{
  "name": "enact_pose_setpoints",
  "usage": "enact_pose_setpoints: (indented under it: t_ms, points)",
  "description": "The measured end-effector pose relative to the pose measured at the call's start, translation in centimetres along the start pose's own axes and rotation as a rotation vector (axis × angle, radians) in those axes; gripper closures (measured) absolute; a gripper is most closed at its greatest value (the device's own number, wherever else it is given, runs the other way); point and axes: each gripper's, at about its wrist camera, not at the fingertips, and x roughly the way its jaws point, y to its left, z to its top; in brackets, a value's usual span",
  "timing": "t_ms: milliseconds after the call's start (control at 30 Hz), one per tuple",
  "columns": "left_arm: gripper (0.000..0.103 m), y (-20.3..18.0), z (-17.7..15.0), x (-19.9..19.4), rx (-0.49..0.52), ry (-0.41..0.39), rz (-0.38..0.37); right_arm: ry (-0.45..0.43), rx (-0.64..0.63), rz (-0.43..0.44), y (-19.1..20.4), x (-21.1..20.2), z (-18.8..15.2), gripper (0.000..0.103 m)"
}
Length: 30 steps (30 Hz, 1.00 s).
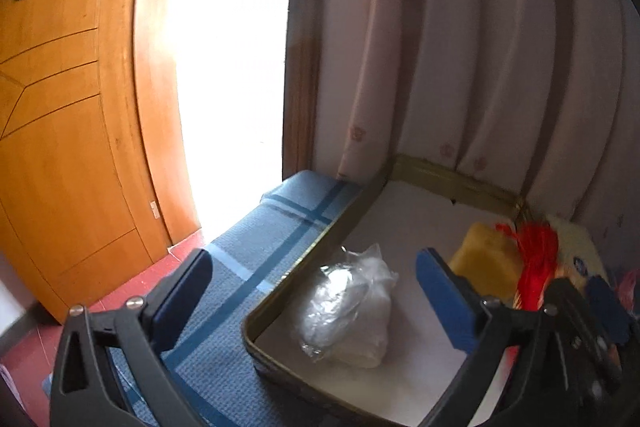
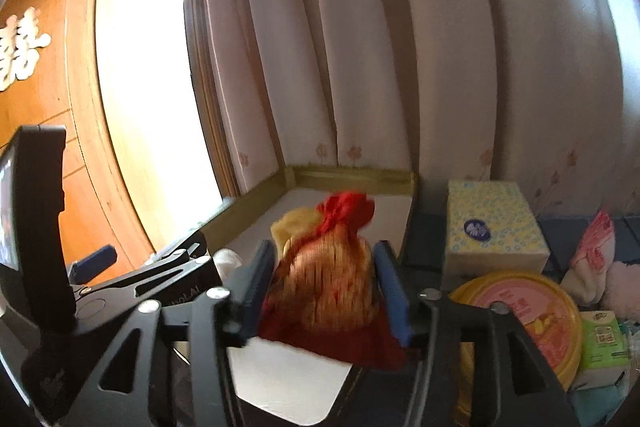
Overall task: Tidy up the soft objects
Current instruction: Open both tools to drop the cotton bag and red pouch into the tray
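Right wrist view: jaws squeeze a gold-and-red pouch (image 2: 332, 283).

Left gripper (image 1: 316, 291) open above tray (image 1: 308, 259); plastic bag (image 1: 348, 311) inside.

Both wrist views close, facing curtain (image 1: 460, 67), sharing box (image 1: 448, 173), slightly blurred
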Motion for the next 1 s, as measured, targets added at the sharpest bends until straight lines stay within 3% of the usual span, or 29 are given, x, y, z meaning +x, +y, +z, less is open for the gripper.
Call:
enact_pose_setpoints:
  t_ms: [33, 167, 300, 467, 600, 767, 867, 1000]
  points:
    - [0.000, 0.1, 0.0, -0.1, -0.006, -0.006, 0.005, -0.034, -0.006, 0.008, 0.1, -0.7, -0.1, 0.032]
    - [0.000, 0.9, -0.3, -1.2, -0.047, -0.053, 0.023, -0.179, -0.026, -0.050, 0.5, -3.7, -0.3, 0.025]
    - [0.000, 1.5, -0.6, -2.2, -0.081, -0.097, 0.030, -0.243, 0.014, -0.149, -0.3, -5.4, -0.4, 0.017]
    - [0.000, 0.9, -0.7, -2.4, -0.053, -0.092, 0.013, -0.246, 0.133, -0.207, -2.9, -5.9, -0.5, 0.016]
    - [0.000, -0.5, -1.0, -3.2, 0.022, -0.128, 0.025, -0.204, 0.138, -0.211, -3.1, -5.4, -0.5, 0.016]
    - [0.000, -2.0, -1.3, -4.0, 0.102, -0.159, 0.034, -0.216, 0.131, -0.220, -2.9, -5.9, -0.9, 0.016]
    - [0.000, -2.0, -1.2, -3.9, 0.103, -0.147, 0.032, -0.217, 0.148, -0.235, -3.5, -6.2, -1.2, 0.016]
    - [0.000, -1.2, -1.1, -4.0, 0.056, -0.144, 0.077, -0.154, 0.181, -0.247, -4.3, -5.1, -1.2, 0.016]
